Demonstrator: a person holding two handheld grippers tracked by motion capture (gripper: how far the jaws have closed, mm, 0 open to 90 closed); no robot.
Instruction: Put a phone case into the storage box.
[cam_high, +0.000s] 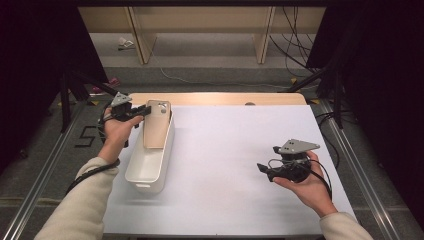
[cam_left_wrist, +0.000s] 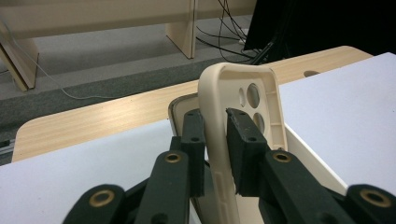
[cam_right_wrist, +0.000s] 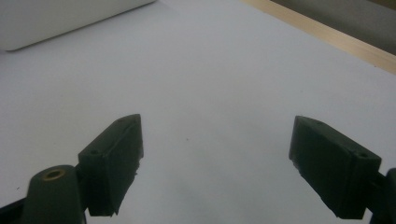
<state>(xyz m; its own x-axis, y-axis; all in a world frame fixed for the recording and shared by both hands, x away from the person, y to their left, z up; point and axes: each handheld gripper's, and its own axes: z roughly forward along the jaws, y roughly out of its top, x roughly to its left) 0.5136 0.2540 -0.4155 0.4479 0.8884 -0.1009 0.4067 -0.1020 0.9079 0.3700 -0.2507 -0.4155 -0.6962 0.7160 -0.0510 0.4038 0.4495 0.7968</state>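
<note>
A beige phone case (cam_high: 156, 125) with round camera cut-outs stands tilted, its lower end inside a long white bin (cam_high: 150, 172) at the table's left. My left gripper (cam_high: 144, 110) is shut on the case's side edge near its top. In the left gripper view the two black pads (cam_left_wrist: 243, 140) press on either side of the case's rim (cam_left_wrist: 219, 88), with the bin's wall (cam_left_wrist: 310, 151) just behind. My right gripper (cam_high: 263, 170) hovers over the white table top at the right, held in a hand. Its jaws (cam_right_wrist: 215, 144) are open with nothing between them.
A white sheet (cam_high: 225, 150) covers the table; a wooden strip (cam_high: 215, 98) with a small hole shows along the far edge. Metal rails run down both sides. Beyond the table are grey floor, wooden furniture legs and loose cables.
</note>
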